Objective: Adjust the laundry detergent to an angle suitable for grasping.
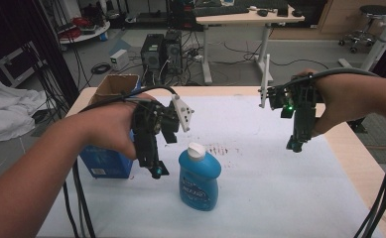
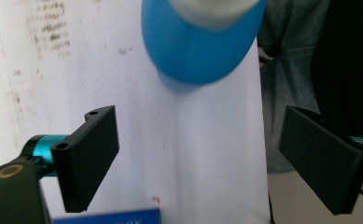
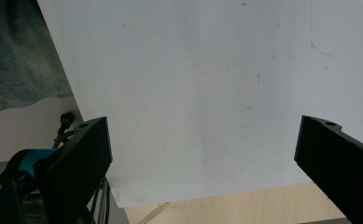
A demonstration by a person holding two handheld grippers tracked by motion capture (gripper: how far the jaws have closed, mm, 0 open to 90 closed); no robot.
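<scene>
Pale wooden desk [image 1: 352,148] under white stained sheet [image 1: 260,163]. Blue plastic bottle with white cap [image 1: 199,176] upright at sheet centre, open blue cardboard box [image 1: 112,124] at 9 o'clock. Left hand-held gripper [image 2: 198,158] jaws apart, bottle ahead; right hand-held gripper [image 3: 202,163] jaws apart over bare sheet. Cluttered lab floor, computer towers [image 1: 161,52] at 12 o'clock.

A lab: computer towers [image 1: 160,52] on the floor, loose cables [image 1: 99,67], and a desk [image 1: 247,19] with keyboards.

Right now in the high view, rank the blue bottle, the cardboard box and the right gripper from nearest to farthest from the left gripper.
1. Blue bottle: just right of the left gripper, upright on the white sheet.
2. Cardboard box: behind and left of it, at the table's back left edge, partly hidden by the hand.
3. Right gripper: far across the table, on the right side.
</scene>
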